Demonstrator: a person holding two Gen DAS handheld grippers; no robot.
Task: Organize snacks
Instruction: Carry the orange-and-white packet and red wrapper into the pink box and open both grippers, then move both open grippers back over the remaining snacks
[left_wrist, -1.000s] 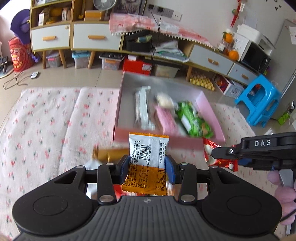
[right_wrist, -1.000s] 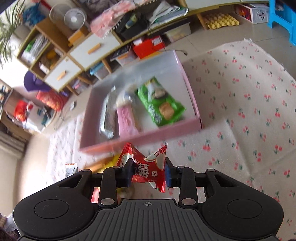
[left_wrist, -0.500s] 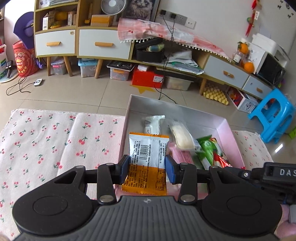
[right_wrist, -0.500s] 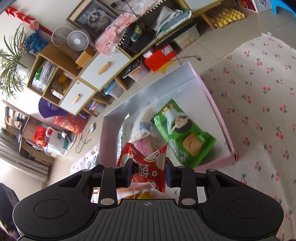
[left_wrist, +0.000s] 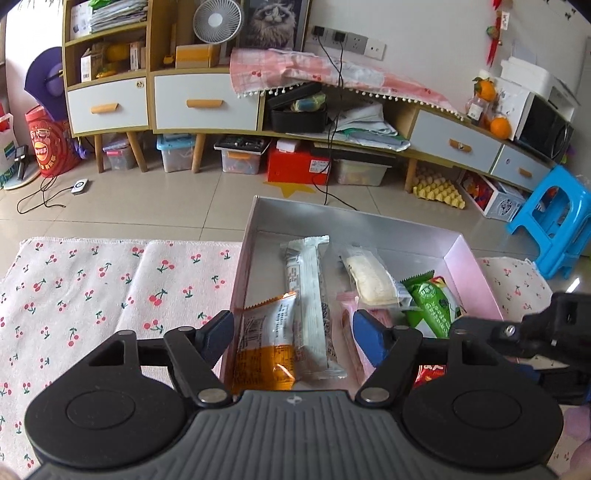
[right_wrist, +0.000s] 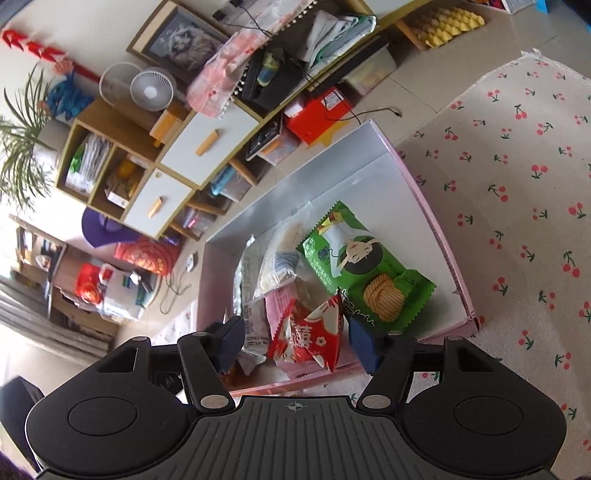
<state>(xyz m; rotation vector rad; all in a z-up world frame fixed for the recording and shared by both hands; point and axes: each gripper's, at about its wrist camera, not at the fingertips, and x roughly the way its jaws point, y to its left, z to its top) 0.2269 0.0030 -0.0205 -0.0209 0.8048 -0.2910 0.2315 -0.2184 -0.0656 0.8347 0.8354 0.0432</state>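
Note:
A pink box with a silver inside holds several snack packets: a long white one, a pale cake, a green one. My left gripper hangs over the box's near edge and its jaws are opening. The orange-and-white packet lies loose in the near left corner, clear of both pads. My right gripper is also opening over the box. A red packet sits between its fingers, unpressed, above the green packet.
The box rests on a cherry-print cloth that spreads left and right of it. Beyond lie tiled floor, low cabinets with drawers and storage bins. A blue stool stands at the far right.
Both grippers moved forward over the box and then opened. The orange-and-white packet dropped from the left jaws into the box. The red packet is no longer pinched by the right jaws.

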